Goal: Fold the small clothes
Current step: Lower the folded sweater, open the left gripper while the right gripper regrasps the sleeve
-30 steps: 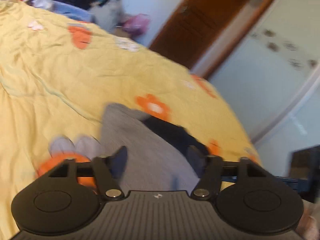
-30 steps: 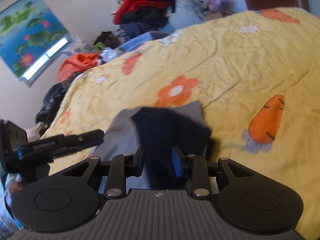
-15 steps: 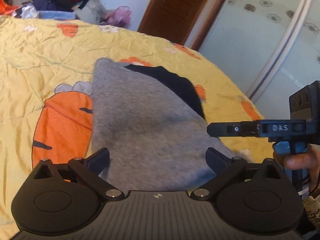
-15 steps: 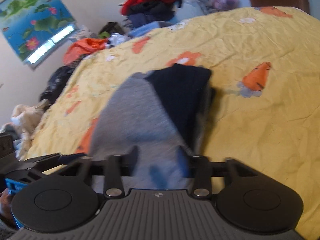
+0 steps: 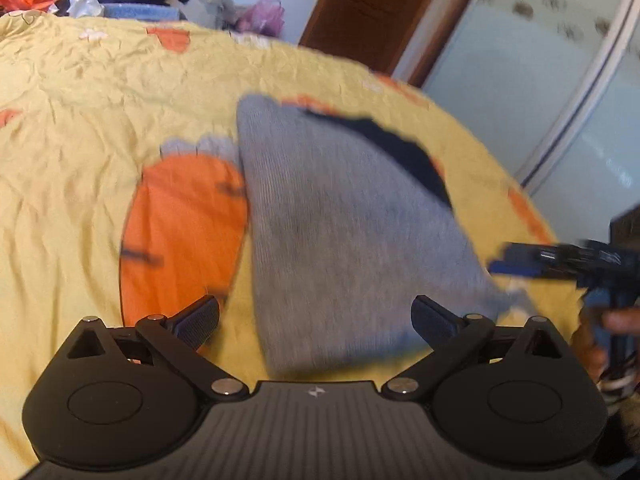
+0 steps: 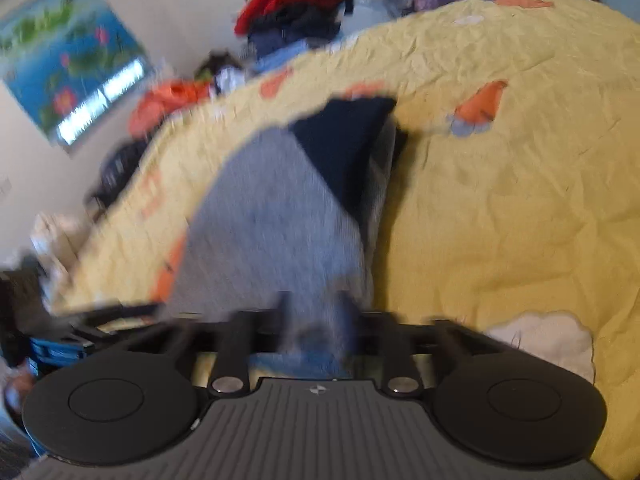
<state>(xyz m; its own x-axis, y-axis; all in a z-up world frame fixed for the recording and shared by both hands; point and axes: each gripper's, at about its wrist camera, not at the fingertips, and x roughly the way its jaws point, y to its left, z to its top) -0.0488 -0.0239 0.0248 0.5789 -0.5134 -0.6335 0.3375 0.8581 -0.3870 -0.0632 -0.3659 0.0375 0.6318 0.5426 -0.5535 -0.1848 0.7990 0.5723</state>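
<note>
The grey garment (image 5: 340, 232) lies on the bed (image 5: 80, 128), spread over the yellow bedspread printed with orange carrots. In the left wrist view it fills the centre of the frame, its left edge lying against a large carrot print (image 5: 180, 232) at centre left, and a dark navy part (image 5: 404, 156) shows along its upper right edge.

The left hand-held gripper (image 5: 316, 316) stands with its 2 fingers spread wide at the bottom of the frame. The near end of the garment lies between them, and neither pad presses on it.

In the right wrist view the grey garment (image 6: 272, 216) runs from the bottom centre up to the middle of the frame, with the navy part (image 6: 344, 144) at its upper right. The right hand-held gripper (image 6: 316, 312) is badly blurred at the bottom centre. Its jaws have just been opening; the near end of the garment sits between them, and I cannot tell from the blur whether the pads touch the cloth.

At the right edge of the left wrist view, the other gripper appears as a blurred dark bar held in a hand (image 5: 616, 320).

A pile of clothes (image 6: 296, 4) lies beyond the bed at the top centre of the right wrist view, and a lotus picture (image 6: 68, 72) hangs at the upper left. A brown door (image 5: 376, 12) stands at the top centre of the left wrist view.
</note>
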